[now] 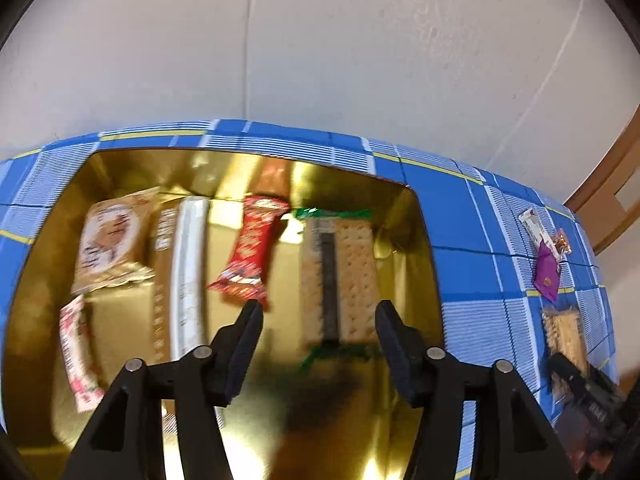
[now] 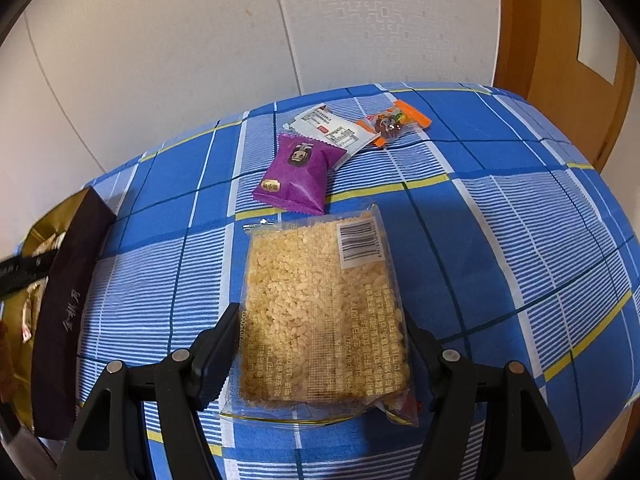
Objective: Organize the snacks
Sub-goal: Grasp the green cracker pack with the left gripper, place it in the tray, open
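Observation:
My left gripper (image 1: 318, 312) is open and empty over a gold-lined box (image 1: 416, 248). The box holds a clear cracker pack (image 1: 340, 276), a red bar (image 1: 250, 256), a white-and-tan pack (image 1: 180, 276), a beige pack (image 1: 108, 244) and a pink-and-white pack (image 1: 76, 356). My right gripper (image 2: 320, 320) has a finger on each side of a clear puffed-rice cake pack (image 2: 316, 308) lying on the cloth; I cannot tell whether the fingers grip it. That pack and the right gripper also show in the left wrist view (image 1: 564, 332).
A purple packet (image 2: 300, 174), a white packet (image 2: 340, 134) and an orange candy packet (image 2: 394, 122) lie beyond the rice cake on the blue checked tablecloth (image 2: 520, 220). The box's dark outer wall (image 2: 68, 300) stands at the left. A wooden door (image 2: 560, 40) is behind.

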